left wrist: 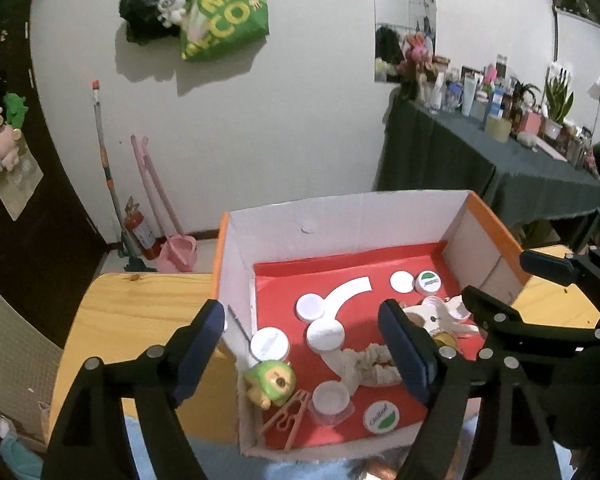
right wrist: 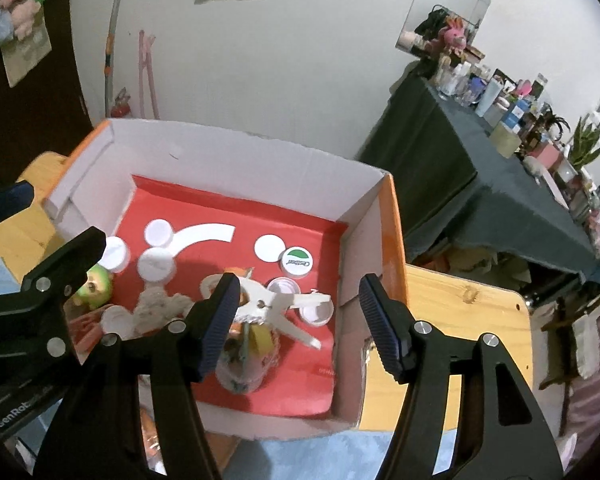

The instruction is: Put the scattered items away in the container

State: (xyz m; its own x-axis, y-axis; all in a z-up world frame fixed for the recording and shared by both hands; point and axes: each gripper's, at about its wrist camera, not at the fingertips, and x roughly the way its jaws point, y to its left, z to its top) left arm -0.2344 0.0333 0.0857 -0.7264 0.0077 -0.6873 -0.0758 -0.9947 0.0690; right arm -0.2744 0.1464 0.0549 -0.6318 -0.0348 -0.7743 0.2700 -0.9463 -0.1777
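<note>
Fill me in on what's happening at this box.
A person holding a gripper in each hand is tidying small items into a cardboard box on a wooden table. Both the left gripper and the right gripper hover above it with jaws open and empty. Inside the box lie white lids, a green-labelled cap, a white clamp, a green toy, a pink clip and a scrunchie.

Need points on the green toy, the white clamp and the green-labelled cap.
green toy (left wrist: 271, 385), left wrist view, on its green head.
white clamp (right wrist: 278, 304), right wrist view, near its pivot.
green-labelled cap (right wrist: 296, 262), right wrist view, on its printed top.
</note>
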